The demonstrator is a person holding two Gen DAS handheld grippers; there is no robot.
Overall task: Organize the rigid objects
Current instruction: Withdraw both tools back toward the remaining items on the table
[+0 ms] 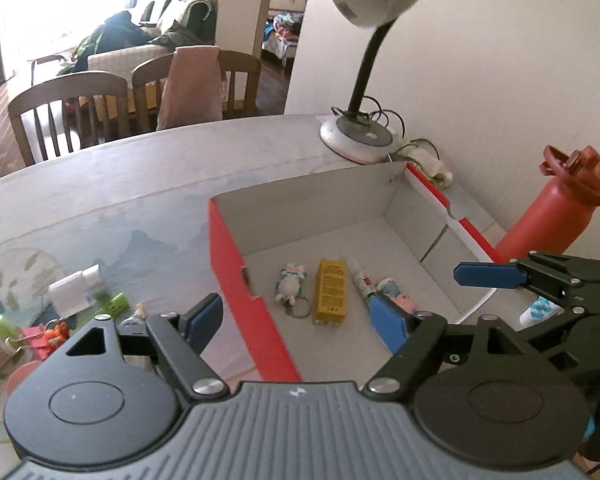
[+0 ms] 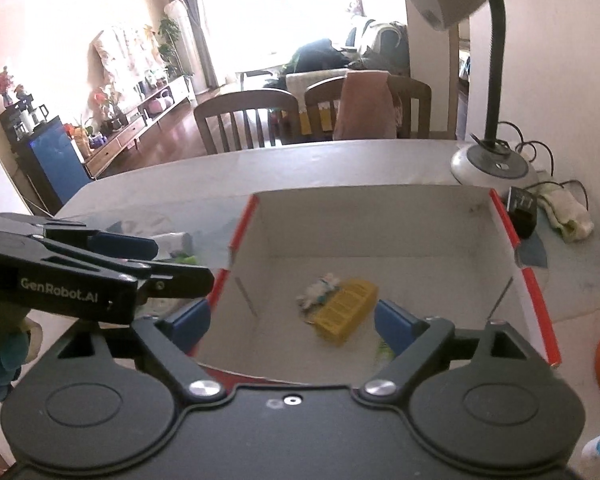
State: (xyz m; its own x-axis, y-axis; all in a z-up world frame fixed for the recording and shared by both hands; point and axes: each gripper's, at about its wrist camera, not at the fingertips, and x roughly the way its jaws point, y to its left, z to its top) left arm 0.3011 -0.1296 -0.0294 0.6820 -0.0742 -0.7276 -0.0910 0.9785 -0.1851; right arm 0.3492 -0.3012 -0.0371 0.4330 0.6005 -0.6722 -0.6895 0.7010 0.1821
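Observation:
A red-sided cardboard box point(image 1: 236, 280) with a white inside stands on the table. On its floor lie a white plush keychain point(image 1: 292, 285), a yellow carton point(image 1: 331, 297), a small tube point(image 1: 362, 282) and a pink-and-white item point(image 1: 398, 295). My left gripper point(image 1: 296, 320) hovers open above the box's near left wall with nothing between its blue pads. My right gripper point(image 2: 294, 324) is open over the box's point(image 2: 360, 224) near edge, also empty; below it are the yellow carton point(image 2: 346, 310) and plush keychain point(image 2: 318, 292). Each gripper shows at the edge of the other's view.
A desk lamp point(image 1: 356, 136) and cables stand behind the box, a red bottle point(image 1: 552, 216) to its right. Several small loose items point(image 1: 72, 300) lie on the table left of the box. A black charger point(image 2: 522, 204) and cloth point(image 2: 568, 208) sit at back right. Chairs line the far edge.

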